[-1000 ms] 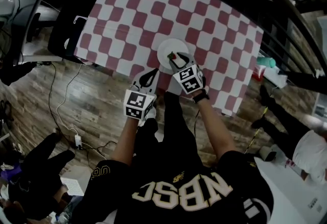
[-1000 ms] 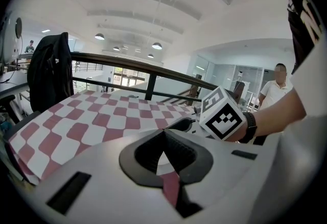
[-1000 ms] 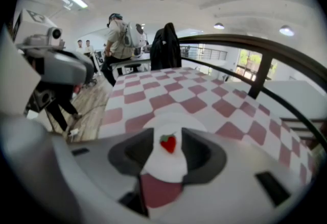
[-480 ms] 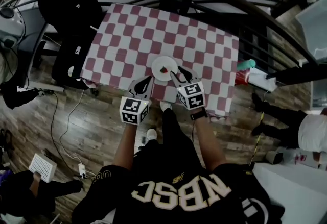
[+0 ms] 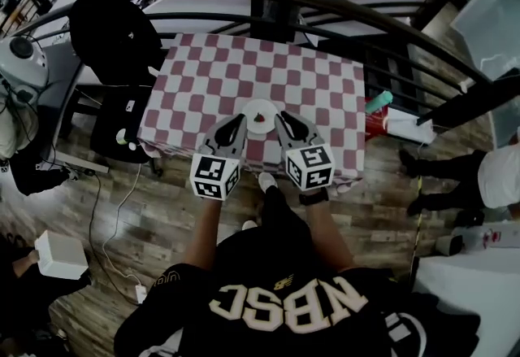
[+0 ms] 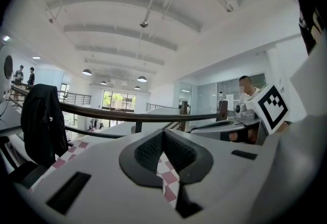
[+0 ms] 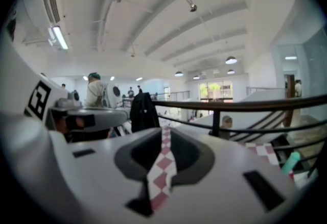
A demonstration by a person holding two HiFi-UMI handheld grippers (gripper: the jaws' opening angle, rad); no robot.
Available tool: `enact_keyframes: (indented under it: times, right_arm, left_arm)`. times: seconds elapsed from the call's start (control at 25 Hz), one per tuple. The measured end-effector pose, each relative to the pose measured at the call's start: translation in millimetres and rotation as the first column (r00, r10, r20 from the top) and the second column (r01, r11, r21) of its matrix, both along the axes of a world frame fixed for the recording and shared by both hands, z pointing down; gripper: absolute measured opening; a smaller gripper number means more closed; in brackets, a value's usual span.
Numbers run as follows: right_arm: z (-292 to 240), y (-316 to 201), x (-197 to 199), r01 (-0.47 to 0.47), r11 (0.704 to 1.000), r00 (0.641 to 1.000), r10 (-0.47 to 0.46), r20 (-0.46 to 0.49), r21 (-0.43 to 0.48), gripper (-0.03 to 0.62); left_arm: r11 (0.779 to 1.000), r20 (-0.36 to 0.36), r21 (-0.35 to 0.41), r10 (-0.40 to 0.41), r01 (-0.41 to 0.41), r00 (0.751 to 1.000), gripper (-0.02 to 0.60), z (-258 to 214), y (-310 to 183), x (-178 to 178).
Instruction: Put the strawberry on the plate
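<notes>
The right gripper (image 5: 283, 119) is pulling back from the plate (image 5: 264, 106), where its jaws were standing over the strawberry (image 5: 259, 116) a second ago. It is now sitting off the rim at the plate's 4 o'clock. The strawberry is staying behind, lying near the middle of the white plate. It is showing as a small red dot with a speck of green at its 12 o'clock side.

The plate is resting at the 6 o'clock edge of the red-and-white checked cloth (image 5: 244, 71). The right gripper's jaws are closing, with only a thin strip of cloth showing through the gap and nothing between them. The left gripper (image 5: 237, 122) is hovering at the plate's 8 o'clock, its jaw tips meeting and holding nothing.
</notes>
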State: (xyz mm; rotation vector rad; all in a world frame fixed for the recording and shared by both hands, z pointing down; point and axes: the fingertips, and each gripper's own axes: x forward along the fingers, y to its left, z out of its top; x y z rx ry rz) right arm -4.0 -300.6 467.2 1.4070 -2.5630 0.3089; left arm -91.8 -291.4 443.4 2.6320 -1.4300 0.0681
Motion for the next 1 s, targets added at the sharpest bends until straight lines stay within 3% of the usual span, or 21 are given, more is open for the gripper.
enact_keyframes:
  times: [0.24, 0.52, 0.8, 1.0]
  right_arm:
    - [-26, 31, -3, -0.051, 0.996, 0.998, 0.048, 0.04, 0.072, 0.018]
    - [-45, 49, -11, -0.078, 0.982, 0.997, 0.075, 0.025, 0.173, 0.018]
    - [-50, 52, -7, -0.095, 0.977, 0.995, 0.09, 0.038, 0.19, 0.018]
    - [-42, 57, -4, -0.101, 0.981, 0.995, 0.097, 0.034, 0.166, 0.018]
  left_arm:
    - [0.999, -0.014, 0.037, 0.014, -0.014, 1.0, 0.015, -18, 26, 6]
    - [0.997, -0.025, 0.073, 0.008, -0.006, 1.0, 0.014, -29, 42, 9]
    - [0.994, -0.024, 0.11, 0.003, -0.001, 1.0, 0.015, -36, 49, 5]
    - [0.995, -0.039, 0.094, -0.02, 0.024, 0.999, 0.015, -27, 54, 4]
